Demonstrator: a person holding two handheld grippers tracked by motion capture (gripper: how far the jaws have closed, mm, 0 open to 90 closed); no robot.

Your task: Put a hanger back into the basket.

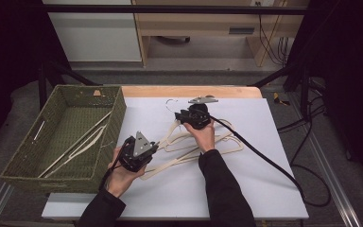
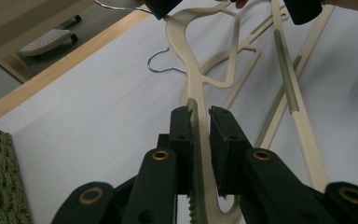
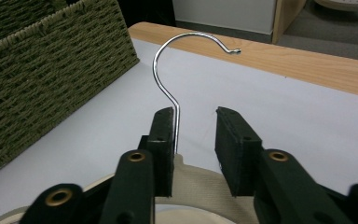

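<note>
Toward twelve o'clock on the worktop (image 1: 274, 189), the right tool (image 3: 194, 140) is gaping around the hook (image 3: 177, 60) and the left tool (image 2: 201, 135) is loosely straddling the hanger (image 2: 193, 70), risking a slip.

A basket (image 1: 23, 156) sits at the table's (image 1: 274, 189) left edge with hangers (image 1: 75, 146) inside. More hangers (image 1: 217, 144) lie mid-table, right of it, between the left gripper (image 1: 153, 147) and right gripper (image 1: 179, 116).

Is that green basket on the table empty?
No. In the high view, the woven green basket holds at least one cream hanger lying slantwise on its bottom.
</note>
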